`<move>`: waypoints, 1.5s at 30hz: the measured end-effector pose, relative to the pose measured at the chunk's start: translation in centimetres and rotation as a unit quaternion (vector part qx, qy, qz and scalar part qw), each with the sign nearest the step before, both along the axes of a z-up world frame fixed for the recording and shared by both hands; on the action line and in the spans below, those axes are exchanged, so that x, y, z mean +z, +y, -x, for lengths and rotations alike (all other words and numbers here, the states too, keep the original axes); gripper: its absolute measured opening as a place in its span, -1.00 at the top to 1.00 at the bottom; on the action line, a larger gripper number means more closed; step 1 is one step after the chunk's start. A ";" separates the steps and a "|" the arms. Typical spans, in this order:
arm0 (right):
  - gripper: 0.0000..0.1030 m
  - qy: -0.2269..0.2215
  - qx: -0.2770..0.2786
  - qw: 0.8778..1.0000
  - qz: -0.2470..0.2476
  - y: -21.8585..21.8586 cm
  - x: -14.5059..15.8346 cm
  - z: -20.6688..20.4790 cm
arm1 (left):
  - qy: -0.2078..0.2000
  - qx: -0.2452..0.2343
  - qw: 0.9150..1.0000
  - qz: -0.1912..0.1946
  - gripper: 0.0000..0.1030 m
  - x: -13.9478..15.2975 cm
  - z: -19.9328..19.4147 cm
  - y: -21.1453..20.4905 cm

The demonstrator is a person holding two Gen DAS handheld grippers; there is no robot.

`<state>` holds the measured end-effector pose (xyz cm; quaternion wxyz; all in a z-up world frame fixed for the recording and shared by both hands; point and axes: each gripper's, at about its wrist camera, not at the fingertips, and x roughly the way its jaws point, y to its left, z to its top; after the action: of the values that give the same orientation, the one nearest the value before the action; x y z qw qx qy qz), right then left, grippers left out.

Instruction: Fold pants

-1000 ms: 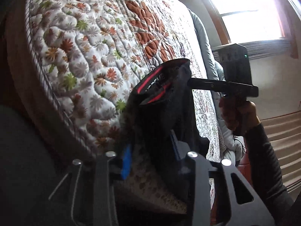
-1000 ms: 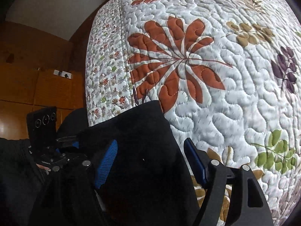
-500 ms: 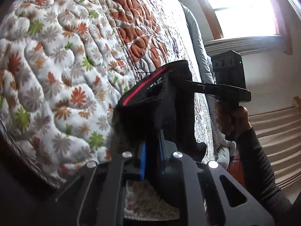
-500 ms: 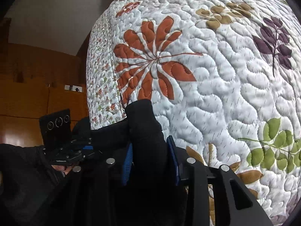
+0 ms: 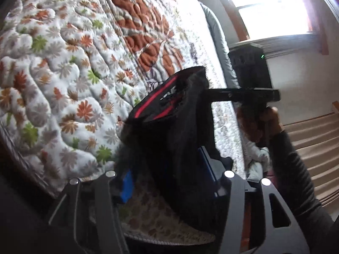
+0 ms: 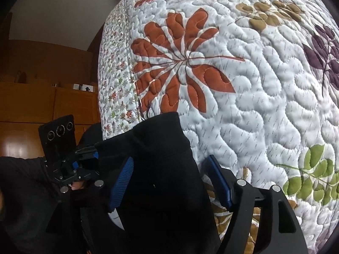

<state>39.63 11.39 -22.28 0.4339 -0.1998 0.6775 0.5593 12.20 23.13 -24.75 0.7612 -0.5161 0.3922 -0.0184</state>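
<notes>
left hand-held gripper [image 5: 167, 175]: jaws spread wide now; half a second ago the blue pads were pinched narrow on the cloth. Black fabric lies loose between the pads, no squeeze visible.
right hand-held gripper [image 6: 169, 182]: same change, wide apart now, was narrow on the cloth half a second ago. Fabric sits in the gap, touching neither pad firmly as far as I can tell.
pants [image 5: 178, 122]: black, red stripe on the waistband, bunched in a heap at the near edge of the bed, draping over the edge toward both cameras. In the right wrist view the pants [image 6: 152, 169] fill the near-left of the frame.
bed [image 5: 63, 63]: quilted floral cover, bare of other things on the far side; big orange leaf print just beyond the pants.
right hand [image 5: 260, 124]: grips the handle of the right tool, at the right of the left wrist view, near the window.
what changed: both grips let go at about the same time.
meaning for task: judged a release after a grab or short pull; pants look crumpled, not flattened, no clean fold visible yet.
next need: likely regrasp at waistband or leg ends and spread flat on the quilt.
risk: loose heap could slide off the near edge.
</notes>
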 end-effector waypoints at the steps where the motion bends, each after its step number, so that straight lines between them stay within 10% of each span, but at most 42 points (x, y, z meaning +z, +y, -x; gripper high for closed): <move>1: -0.49 -0.002 0.006 1.000 0.004 0.5 -0.3 0.3 | 0.009 0.009 1.000 0.005 0.00 -0.3 0.2 0.1; 4: -0.43 -0.009 0.015 1.000 0.017 1.4 -0.8 0.6 | 0.011 0.029 0.999 0.027 0.00 -0.9 0.5 0.7; 6: 0.15 0.001 0.008 1.000 0.012 1.3 -0.4 0.3 | 0.013 0.038 0.999 0.027 -0.01 -1.0 0.7 0.7; 9: 0.17 -0.008 0.003 1.000 0.010 1.0 0.3 0.2 | 0.010 0.045 0.999 0.013 -0.13 -0.4 0.4 0.2; 11: 0.17 -0.018 0.000 1.000 0.011 0.9 0.5 0.4 | 0.009 0.041 0.999 -0.008 0.43 0.0 -0.1 -0.4; 14: 0.26 -0.034 0.000 0.999 0.005 0.9 1.3 1.1 | -0.003 0.032 0.999 -0.011 0.61 0.9 0.0 -0.5; 24: 0.41 -0.128 0.001 0.992 -0.012 -2.7 10.8 3.5 | -0.071 -0.021 0.995 -0.069 0.64 9.5 -0.5 -3.9; 34: 0.47 -0.236 -0.041 0.971 -0.009 -11.6 21.3 7.0 | -0.151 -0.100 0.975 -0.129 0.64 17.3 -0.1 -11.4; 45: 0.53 -0.289 -0.126 0.949 -0.003 -23.8 25.8 10.6 | -0.207 -0.198 0.943 -0.172 0.64 22.2 -0.3 -23.5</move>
<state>28.99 -12.45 3.56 0.6782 -0.2646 0.5413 0.4207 12.47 -0.35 -2.53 0.8838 -0.2746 0.3169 -0.2074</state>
